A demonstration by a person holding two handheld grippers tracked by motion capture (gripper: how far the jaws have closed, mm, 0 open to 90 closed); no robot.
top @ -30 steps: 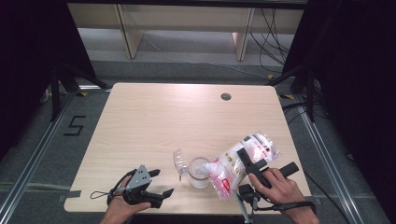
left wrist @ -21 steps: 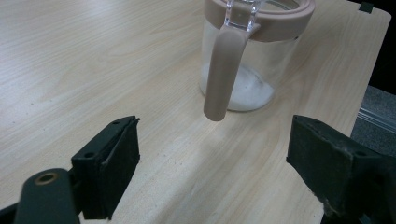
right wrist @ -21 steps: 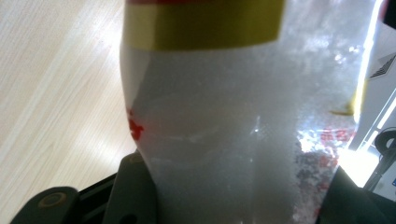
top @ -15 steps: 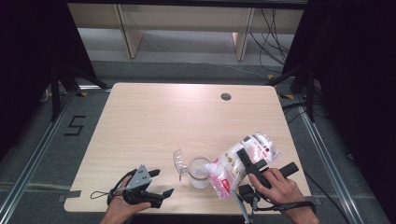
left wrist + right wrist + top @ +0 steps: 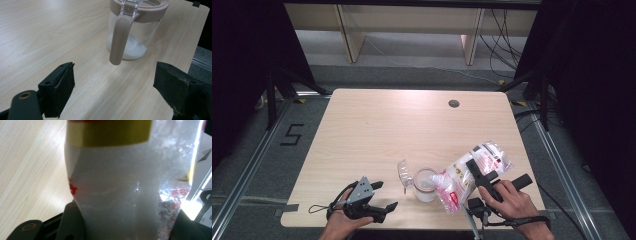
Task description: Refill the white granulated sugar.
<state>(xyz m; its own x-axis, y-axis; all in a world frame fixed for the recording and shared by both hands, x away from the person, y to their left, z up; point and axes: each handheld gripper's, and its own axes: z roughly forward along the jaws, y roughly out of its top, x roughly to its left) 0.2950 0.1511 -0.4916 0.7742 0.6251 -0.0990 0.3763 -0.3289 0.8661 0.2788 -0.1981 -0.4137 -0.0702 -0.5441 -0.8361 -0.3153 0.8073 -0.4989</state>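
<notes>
At the near edge of the pale wooden tabletop, the left hand-held gripper rests low in the person's hand. Its two black jaws stand wide apart with nothing between them. In the left gripper view they point at the clear glass jar with a tan plastic rim and tan handle, which stands a little way in front of them. A bit of white powder lies in the bottom of the jar.

The right hand-held gripper is clamped on a clear plastic bag with red print, full of white powder. The bag lies tipped over, its low end right at the top of the jar.

The jar's clear lid stands open on its left side.

Farther off, a small dark round hole sits near the far edge of the tabletop
</notes>
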